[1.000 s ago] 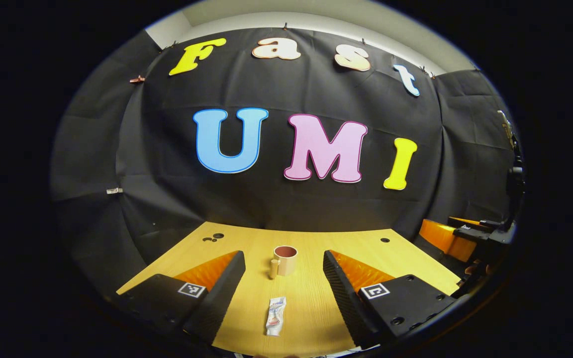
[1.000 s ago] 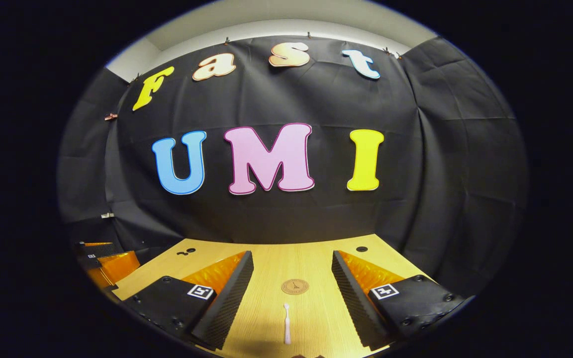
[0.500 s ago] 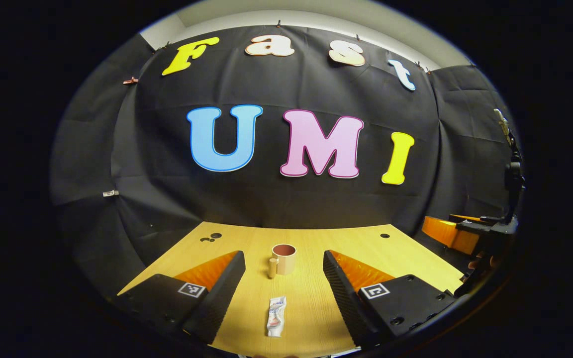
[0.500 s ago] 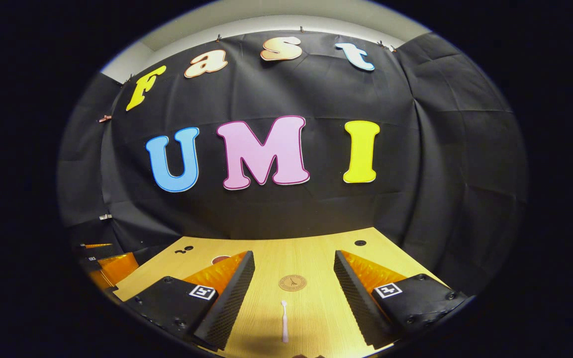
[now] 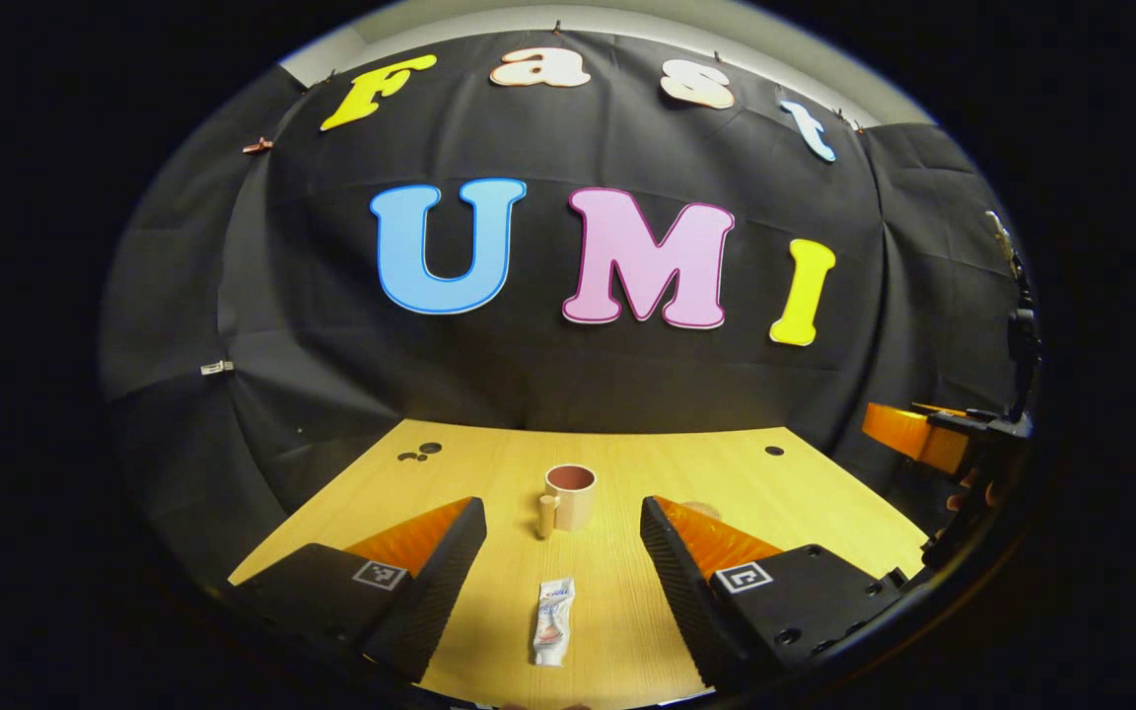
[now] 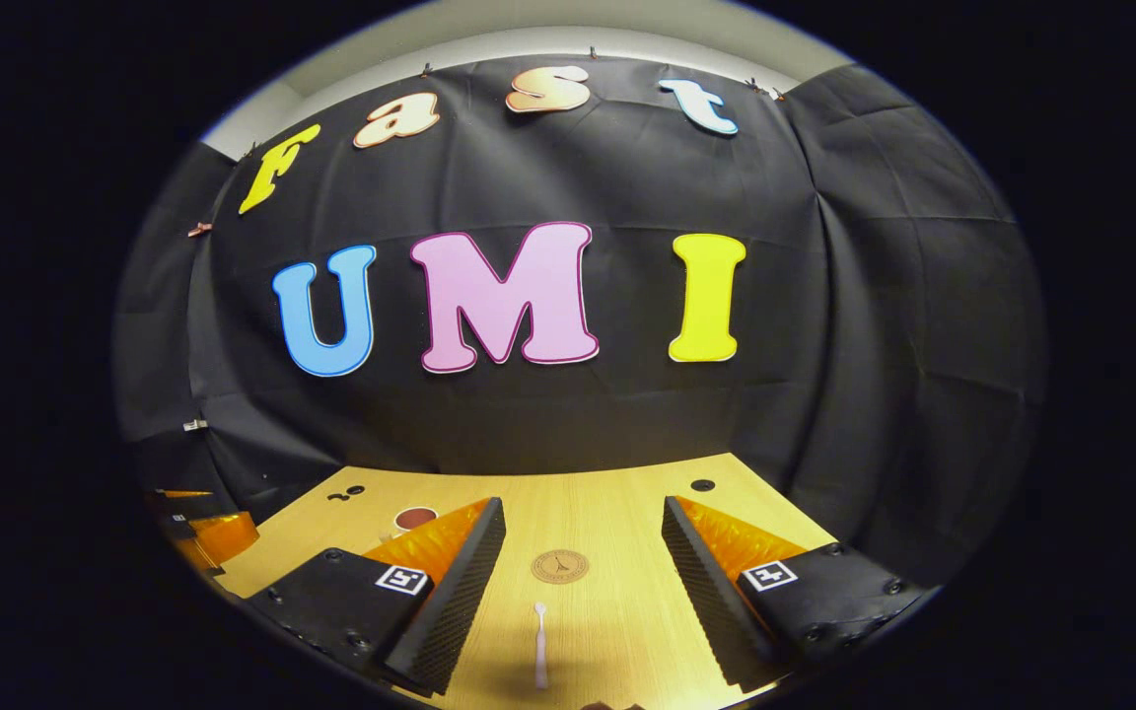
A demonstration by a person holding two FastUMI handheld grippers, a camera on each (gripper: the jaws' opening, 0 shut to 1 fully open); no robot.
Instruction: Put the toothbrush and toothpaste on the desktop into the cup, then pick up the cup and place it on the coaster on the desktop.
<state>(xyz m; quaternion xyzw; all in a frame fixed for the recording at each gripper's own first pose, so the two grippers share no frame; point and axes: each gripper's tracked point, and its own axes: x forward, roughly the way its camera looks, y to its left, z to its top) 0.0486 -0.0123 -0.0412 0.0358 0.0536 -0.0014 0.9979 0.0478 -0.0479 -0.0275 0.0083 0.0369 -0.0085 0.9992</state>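
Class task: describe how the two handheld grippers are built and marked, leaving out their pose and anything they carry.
Left gripper and right gripper match: two long wedge-shaped fingers with ribbed inner faces, translucent orange panels behind, and dark bolted blocks each carrying a square black-and-white tag.

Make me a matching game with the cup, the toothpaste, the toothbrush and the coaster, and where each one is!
Things:
1. cup
2. toothpaste
3. toothbrush
4. coaster

Places:
A. lying flat, just ahead between the right gripper's open fingers
B. round and flat on the desk, beyond the toothbrush
C. standing upright, empty, beyond the toothpaste
D. lying flat between the left gripper's open fingers

Pairs: 1-C, 2-D, 3-A, 4-B
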